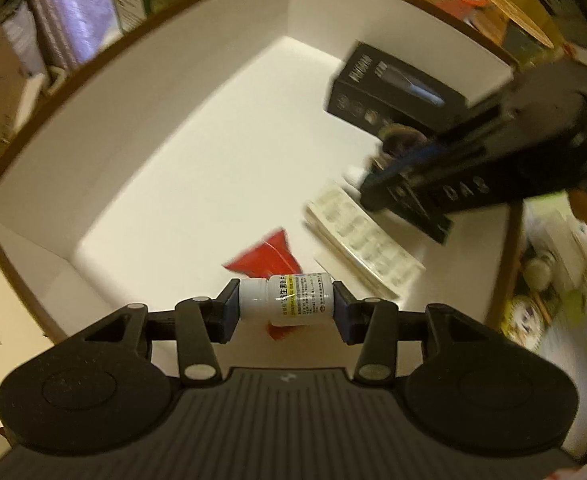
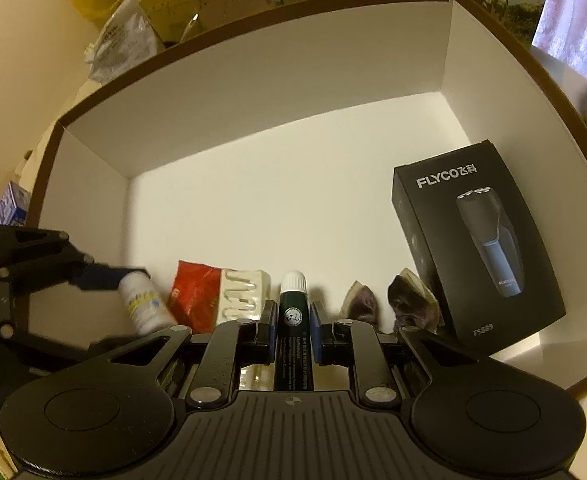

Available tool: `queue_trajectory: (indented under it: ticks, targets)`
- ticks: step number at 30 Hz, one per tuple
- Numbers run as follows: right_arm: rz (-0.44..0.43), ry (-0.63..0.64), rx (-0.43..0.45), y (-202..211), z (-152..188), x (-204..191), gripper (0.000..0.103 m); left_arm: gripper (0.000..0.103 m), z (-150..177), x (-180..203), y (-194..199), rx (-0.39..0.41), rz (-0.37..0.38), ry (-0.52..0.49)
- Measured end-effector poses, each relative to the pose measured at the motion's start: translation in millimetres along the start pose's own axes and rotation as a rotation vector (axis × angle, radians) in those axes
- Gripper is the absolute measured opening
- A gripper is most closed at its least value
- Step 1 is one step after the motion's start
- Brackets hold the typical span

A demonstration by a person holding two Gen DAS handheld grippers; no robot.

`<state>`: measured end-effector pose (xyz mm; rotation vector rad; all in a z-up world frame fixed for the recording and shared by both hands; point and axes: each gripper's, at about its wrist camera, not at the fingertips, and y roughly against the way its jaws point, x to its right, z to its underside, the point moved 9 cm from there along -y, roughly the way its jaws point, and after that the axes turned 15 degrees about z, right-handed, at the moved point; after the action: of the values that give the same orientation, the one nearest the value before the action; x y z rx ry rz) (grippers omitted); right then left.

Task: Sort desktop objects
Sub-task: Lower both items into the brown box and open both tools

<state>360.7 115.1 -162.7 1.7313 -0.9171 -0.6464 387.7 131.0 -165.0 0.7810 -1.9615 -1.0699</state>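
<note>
Desktop objects are gathering inside the large white cardboard box with the brown rim (image 2: 253, 92), and I hold two of them above its floor. My left claw (image 1: 285, 302) is clamped endwise on a small white plastic pill bottle with a yellow-striped label (image 1: 289, 300), lying sideways between my blue pads (image 1: 229, 312), near the box's near wall. My right claw (image 2: 291, 320) is pressed together on a slim dark green tube with a white ribbed cap (image 2: 292, 308), cap pointing away from me.

Beneath the bottle lies a red foil packet (image 1: 267, 258), and just beside it, toward the box's middle, a stack of clear blister sheets of white pills (image 1: 363, 240). Past the tube, along the near wall, sit two crumpled brownish wrappers (image 2: 409, 300), close to a black rectangular shaver carton printed FLYCO (image 2: 477, 240) that lies by the box's right wall. The far half of the box floor is bare white card. Outside the rim, blurred cartons and bags crowd around the box.
</note>
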Motion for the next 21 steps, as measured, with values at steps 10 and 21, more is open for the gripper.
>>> queue_trajectory:
  ticks: [10, 21]
  targets:
    - [0.012, 0.065, -0.01, -2, -1, -7, 0.014, 0.043, 6, 1, -9, -0.049, 0.006, 0.02]
    - [0.004, 0.107, 0.036, 11, -1, -7, 0.06, 0.056, 4, 2, -6, -0.026, -0.032, 0.031]
